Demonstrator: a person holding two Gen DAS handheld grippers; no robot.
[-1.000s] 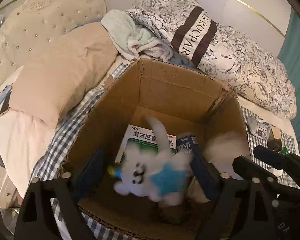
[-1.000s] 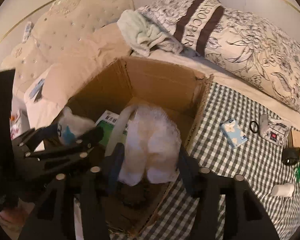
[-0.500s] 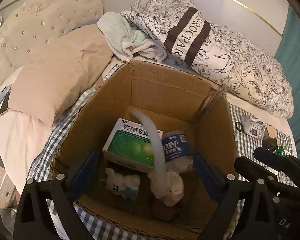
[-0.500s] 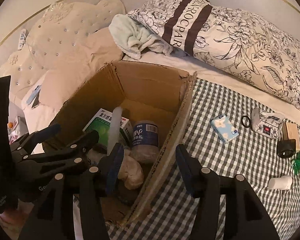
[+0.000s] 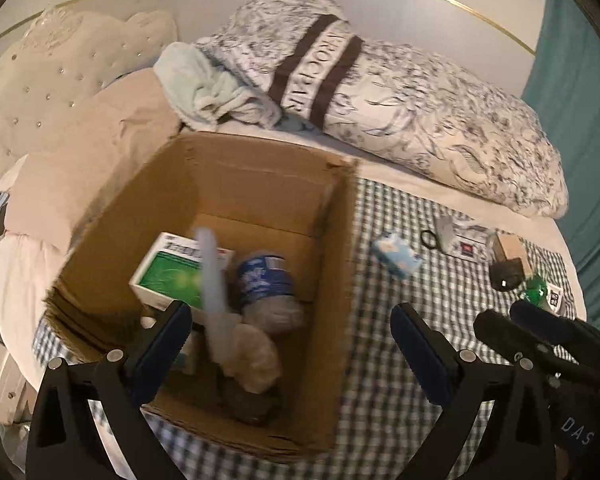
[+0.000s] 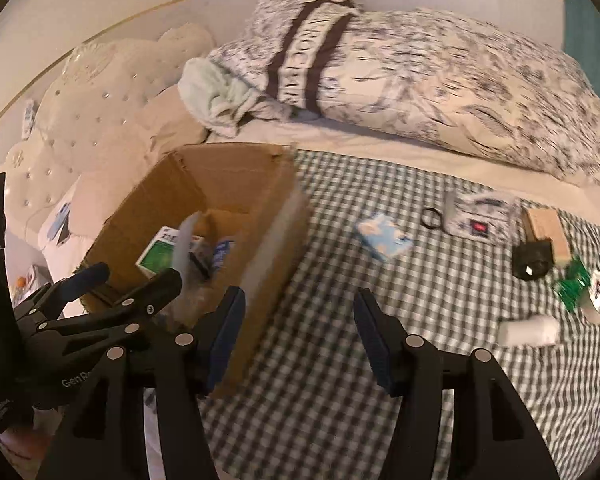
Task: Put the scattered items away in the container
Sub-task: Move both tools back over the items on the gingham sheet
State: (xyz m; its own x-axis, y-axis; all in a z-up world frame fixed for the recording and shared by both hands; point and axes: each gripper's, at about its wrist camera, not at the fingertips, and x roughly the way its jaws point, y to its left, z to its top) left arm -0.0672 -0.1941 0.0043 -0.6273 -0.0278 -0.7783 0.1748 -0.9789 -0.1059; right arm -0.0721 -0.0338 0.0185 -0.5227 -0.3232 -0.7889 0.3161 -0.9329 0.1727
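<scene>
Now both tools are empty and spread wide: the left tool (image 5: 290, 340) hangs over the box (image 5: 340, 248), straddling its right wall, and the right tool (image 6: 300, 334) sits just right of that wall, over the gingham bedspread (image 6: 340, 360). I judge the step in hand to be the turn from a drop-off toward the next pickup.

Inside the box lie a green-and-white carton (image 5: 180, 268), a blue-labelled bottle (image 5: 266, 280) on its side, a pale curved strip (image 5: 212, 276) and a crumpled whitish lump (image 5: 252, 354); the bottom is dim and hard to read.

Right of the box, scattered items wait on the bedspread: nearest, a small light-blue packet (image 6: 384, 236), flat and soft-edged; farther right a black ring (image 6: 432, 218), a printed pouch (image 6: 480, 220), a wooden block (image 6: 548, 232), a dark lump (image 6: 530, 262), something green (image 6: 572, 288) and a white roll (image 6: 530, 330).

The next move likely calls for the right tool to reach the packet, jaws straddling its short sides, and close gently, since it looks thin and yielding. Motion blur softens detail.
</scene>
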